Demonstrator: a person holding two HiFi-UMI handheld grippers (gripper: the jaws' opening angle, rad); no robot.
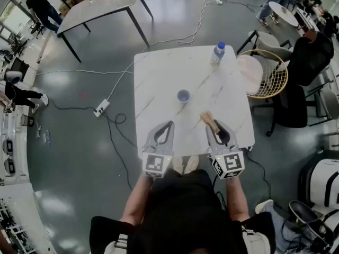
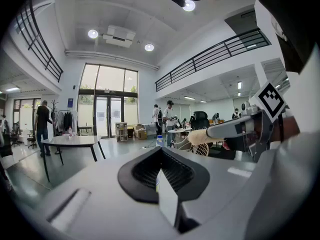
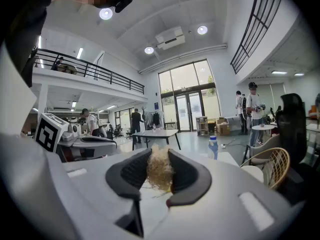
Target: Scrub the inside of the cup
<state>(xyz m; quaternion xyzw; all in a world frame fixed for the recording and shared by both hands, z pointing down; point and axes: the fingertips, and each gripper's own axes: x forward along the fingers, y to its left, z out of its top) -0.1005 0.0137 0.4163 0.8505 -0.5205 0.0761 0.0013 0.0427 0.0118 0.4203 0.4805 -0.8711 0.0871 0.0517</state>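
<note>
As things are standing: I am holding both claws low over the near edge of the table (image 1: 159, 73), and no scrubbing is happening yet.
Cup: the small blue cup (image 1: 183, 96) is standing upright, mouth up, near the middle of the table. It is sitting ahead of both claws, roughly between their lines and well apart from each.
Right claw: my right claw (image 1: 216, 128) is clamping a straw-coloured fibre scrubber (image 1: 207, 118). The pads are pressing into the tuft from both sides, and its free end is sticking out forward toward the cup.
Left claw: my left claw (image 1: 167, 127) is sitting fully closed with nothing between its pads.
Step in hand: as I am judging it, I am bringing the scrubber to the cup's mouth while readying the other claw to steady the cup.
Doing it well: I am planning on opening the left claw first and taking the cup by its wall, since a light cup is likely to be sliding or tipping under a one-sided push. The scrubber should then be going in tip first, tilted down and centred on the mouth, then twisting round the inner wall down to the bottom.
Watching for: the tuft could be pulling out of the pads if I am pushing too hard. The water bottle (image 1: 217, 52) is standing near the far right corner, well clear.
</note>
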